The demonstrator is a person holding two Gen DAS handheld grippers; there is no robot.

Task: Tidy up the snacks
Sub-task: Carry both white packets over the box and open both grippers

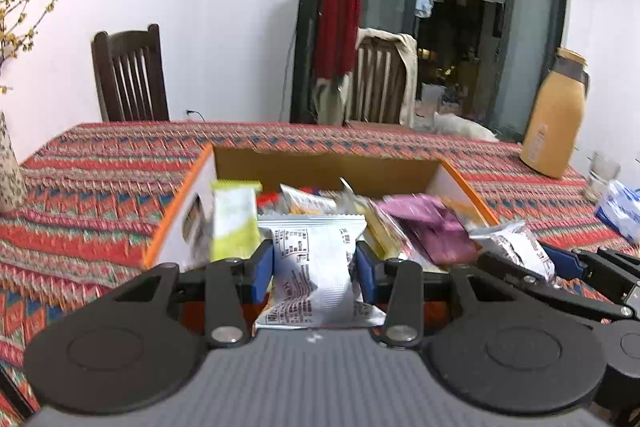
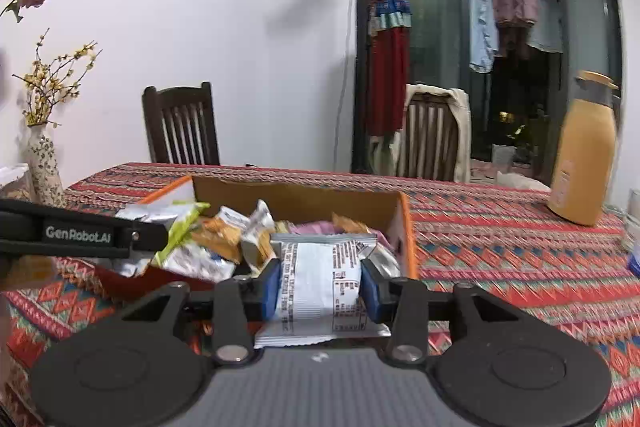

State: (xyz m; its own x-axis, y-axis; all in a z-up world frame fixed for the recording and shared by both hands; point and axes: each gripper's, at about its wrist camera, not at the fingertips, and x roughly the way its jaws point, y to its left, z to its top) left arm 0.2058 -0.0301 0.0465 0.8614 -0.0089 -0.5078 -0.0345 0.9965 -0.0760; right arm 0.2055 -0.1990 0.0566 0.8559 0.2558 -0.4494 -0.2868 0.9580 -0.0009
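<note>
The left tool (image 1: 316, 267) is clenched on a white packet (image 1: 316, 267), its blue pads pressing the wrapper's sides so the pouch bulges between them. The right tool (image 2: 320, 283) grips a second white packet (image 2: 320, 279) the same way, across the middle, probably because the crimped ends would slip or tear. Both packets hang clear of the worktop (image 1: 100, 163), just short of the cardboard box (image 1: 320, 163), which lies straight ahead of each tool and is already heaped with snacks. A yellow-green packet (image 1: 234, 219) leans on the box's near left corner, just ahead and left of the left tool, and a purple packet (image 1: 428, 227) lies ahead and to its right. From the left tool's camera the right tool (image 1: 540, 259) shows close by on the right, so the two work side by side. Holding both packets raised suggests they are being carried together, either out of the pile for sorting or over the rim to be dropped in; which one cannot be told. An orange flask (image 2: 584, 155) stands far off to the right, well out of the way.
</note>
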